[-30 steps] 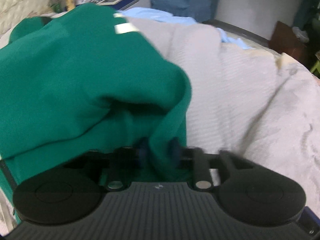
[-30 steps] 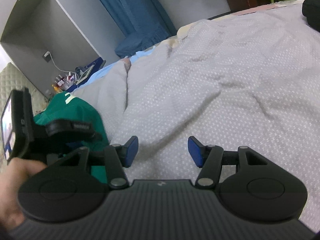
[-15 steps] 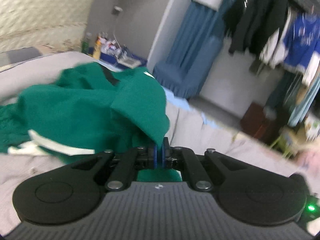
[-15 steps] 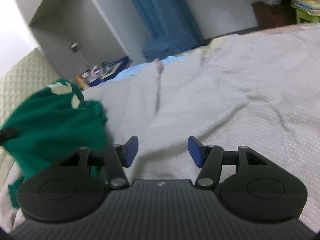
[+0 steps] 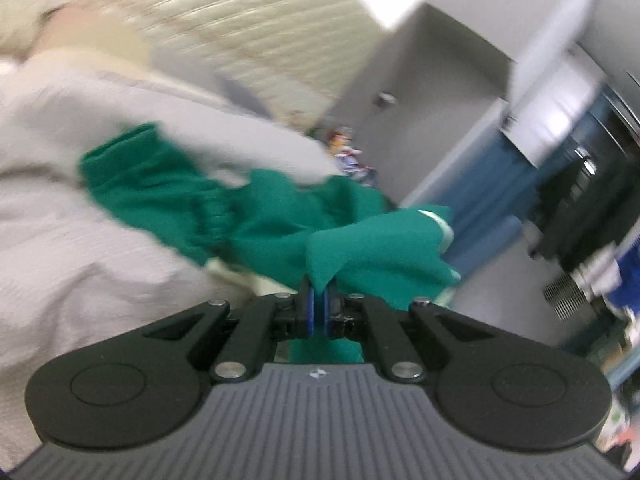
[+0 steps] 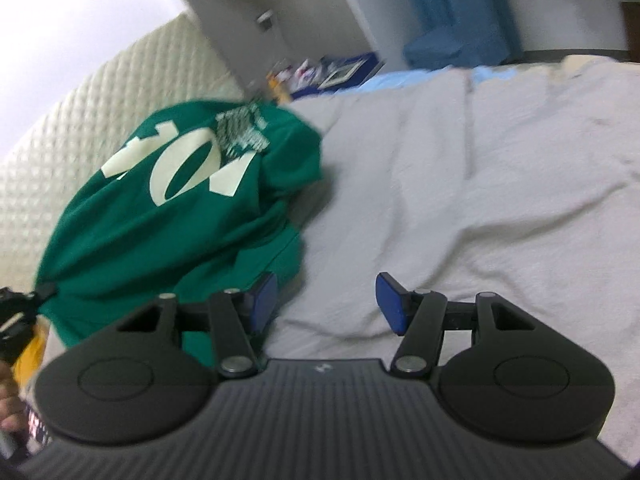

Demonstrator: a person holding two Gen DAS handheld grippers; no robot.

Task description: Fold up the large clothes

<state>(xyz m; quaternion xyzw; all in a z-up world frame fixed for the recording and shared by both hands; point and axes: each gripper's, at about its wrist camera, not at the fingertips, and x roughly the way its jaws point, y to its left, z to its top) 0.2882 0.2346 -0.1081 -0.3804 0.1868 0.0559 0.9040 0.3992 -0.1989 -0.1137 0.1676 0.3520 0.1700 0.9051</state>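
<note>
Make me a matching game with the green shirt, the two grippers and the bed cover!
Things:
1. green jersey
2. left gripper
3. right gripper
4. grey bedspread

States:
A. jaws apart, nothing between them
B. spread over the bed
C. bears big cream numerals
D. pinching green cloth

Pairs: 1-C, 2-D, 3-A, 4-B

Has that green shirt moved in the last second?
Yes. The green shirt, pinched by the left gripper, now hangs lifted against the quilted headboard rather than lying on the grey bedspread.
</note>
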